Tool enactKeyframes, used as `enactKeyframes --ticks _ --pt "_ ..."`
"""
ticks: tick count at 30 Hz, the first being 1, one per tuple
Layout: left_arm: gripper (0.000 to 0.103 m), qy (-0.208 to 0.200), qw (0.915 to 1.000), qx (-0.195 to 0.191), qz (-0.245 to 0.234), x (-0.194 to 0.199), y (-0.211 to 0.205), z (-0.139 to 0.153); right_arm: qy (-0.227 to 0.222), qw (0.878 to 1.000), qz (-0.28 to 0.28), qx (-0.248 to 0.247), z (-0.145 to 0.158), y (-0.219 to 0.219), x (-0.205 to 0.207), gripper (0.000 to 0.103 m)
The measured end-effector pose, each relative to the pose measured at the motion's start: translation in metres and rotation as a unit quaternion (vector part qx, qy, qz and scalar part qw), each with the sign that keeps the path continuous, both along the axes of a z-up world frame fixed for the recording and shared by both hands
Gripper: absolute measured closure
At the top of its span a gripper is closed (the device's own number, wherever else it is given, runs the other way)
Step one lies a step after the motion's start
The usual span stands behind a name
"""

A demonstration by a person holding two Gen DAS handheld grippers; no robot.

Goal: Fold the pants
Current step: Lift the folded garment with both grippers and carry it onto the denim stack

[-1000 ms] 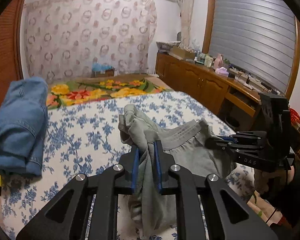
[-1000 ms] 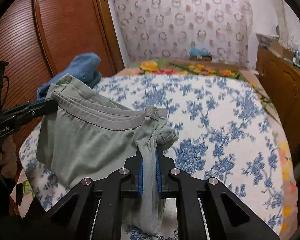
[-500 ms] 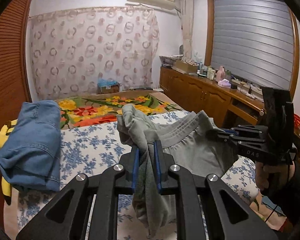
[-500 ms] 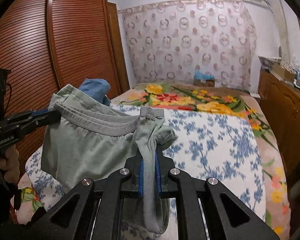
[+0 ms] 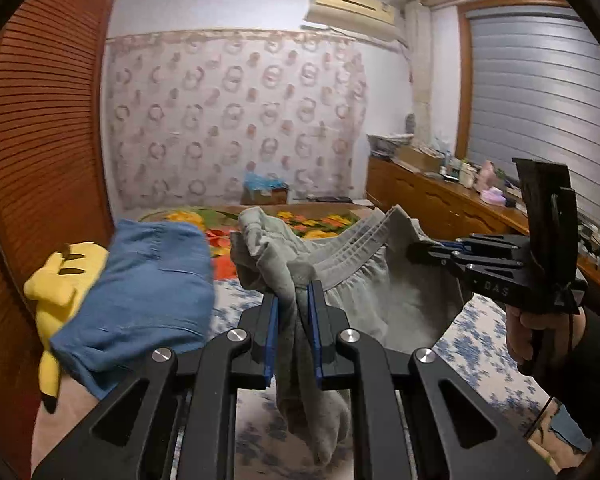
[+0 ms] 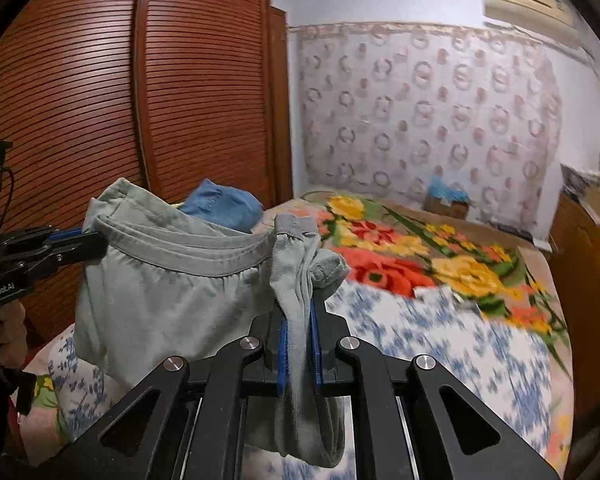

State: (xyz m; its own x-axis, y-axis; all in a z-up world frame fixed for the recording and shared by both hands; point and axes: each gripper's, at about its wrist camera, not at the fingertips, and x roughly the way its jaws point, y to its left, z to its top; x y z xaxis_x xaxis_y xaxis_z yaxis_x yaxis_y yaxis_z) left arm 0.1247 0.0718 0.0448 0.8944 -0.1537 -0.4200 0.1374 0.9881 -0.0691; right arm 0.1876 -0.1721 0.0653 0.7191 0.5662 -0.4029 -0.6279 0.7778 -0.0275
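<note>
Grey-green pants (image 5: 380,304) hang in the air above the bed, stretched by the waistband between both grippers. My left gripper (image 5: 292,300) is shut on one bunched end of the waistband; cloth hangs down between its blue pads. My right gripper (image 6: 298,316) is shut on the other bunched end. In the left wrist view the right gripper (image 5: 424,249) shows at the right, clamping the waistband. In the right wrist view the left gripper (image 6: 90,240) shows at the left, and the pants (image 6: 160,304) sag between them.
A bed with a blue-flowered sheet (image 6: 440,344) and a bright floral blanket (image 6: 400,248) lies below. Folded blue jeans (image 5: 140,296) on a yellow plush (image 5: 60,276) sit at the bed's left. A wooden wardrobe (image 6: 100,100) is left, a cluttered wooden counter (image 5: 440,196) right.
Both grippers have risen with the pants, lifting them higher off the bed. The views tilt up to show more wall and ceiling. The grips have not changed.
</note>
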Motion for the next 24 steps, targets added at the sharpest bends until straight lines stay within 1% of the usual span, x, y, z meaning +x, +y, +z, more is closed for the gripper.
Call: enactKeyframes --ticks 6,10,13,18,24 --pt "0.088 -0.003 0.9993 0.001 0.036 0.025 0.04 -0.002 -0.021 0.999 0.027 -0.002 0.007 0.038 0.055 0.094" --pt "0.088 -0.001 0.9984 0.0 0.056 0.044 0.067 -0.001 -0.027 0.999 0.041 -0.006 0.001 0.061 0.086 0.094" --pt "0.088 0.002 0.9976 0.001 0.069 0.053 0.08 -0.006 -0.035 0.998 0.048 -0.018 -0.005 0.078 0.106 0.094" --pt "0.088 0.013 0.9947 -0.019 0.101 0.057 0.103 -0.022 -0.041 0.996 0.065 -0.042 -0.01 0.119 0.148 0.094" --pt "0.088 0.014 0.9892 -0.047 0.138 0.051 0.126 -0.039 -0.043 0.991 0.107 -0.064 -0.013 0.173 0.192 0.094"
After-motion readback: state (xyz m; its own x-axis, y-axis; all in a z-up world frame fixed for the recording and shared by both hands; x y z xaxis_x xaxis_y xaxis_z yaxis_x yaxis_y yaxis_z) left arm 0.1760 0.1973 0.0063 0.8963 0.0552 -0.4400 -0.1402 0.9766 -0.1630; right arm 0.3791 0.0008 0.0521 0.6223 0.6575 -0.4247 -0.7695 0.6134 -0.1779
